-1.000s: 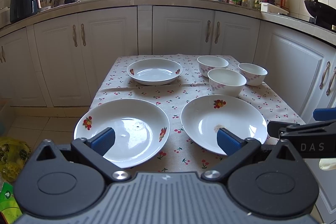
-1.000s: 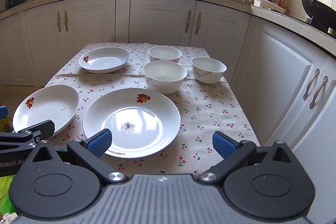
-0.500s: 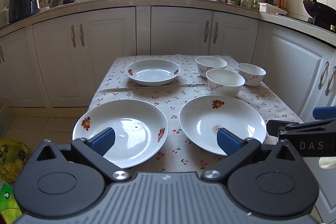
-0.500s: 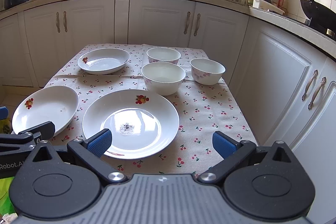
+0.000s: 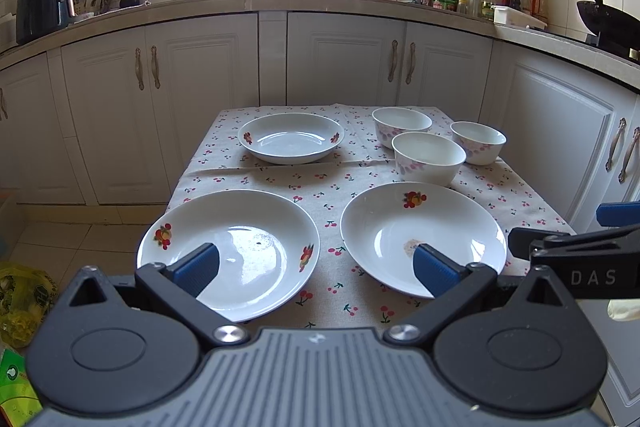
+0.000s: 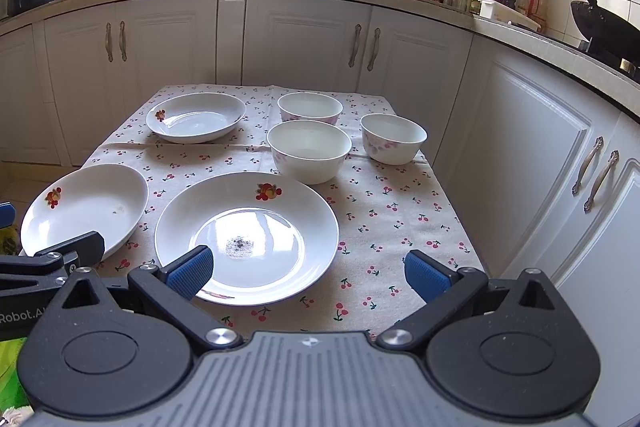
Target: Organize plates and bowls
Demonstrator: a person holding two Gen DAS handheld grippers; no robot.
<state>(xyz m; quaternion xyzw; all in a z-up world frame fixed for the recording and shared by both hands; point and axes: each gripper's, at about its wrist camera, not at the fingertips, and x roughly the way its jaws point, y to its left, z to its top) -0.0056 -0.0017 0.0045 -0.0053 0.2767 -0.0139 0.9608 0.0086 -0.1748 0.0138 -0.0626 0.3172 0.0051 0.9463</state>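
My left tongs [image 5: 316,265] and right tongs [image 6: 306,273] both stand wide apart, gripping nothing, at the near edge of the desk [image 6: 404,211]. On its cherry-print cloth lie three plates: a left plate [image 5: 228,251] and a right plate [image 6: 247,237] side by side in front, apart, and a far plate [image 5: 291,138] behind them. Three bowls cluster at the far right: a near bowl [image 6: 309,157] just behind the right plate, a back bowl [image 6: 310,109] and a right bowl [image 6: 394,139].
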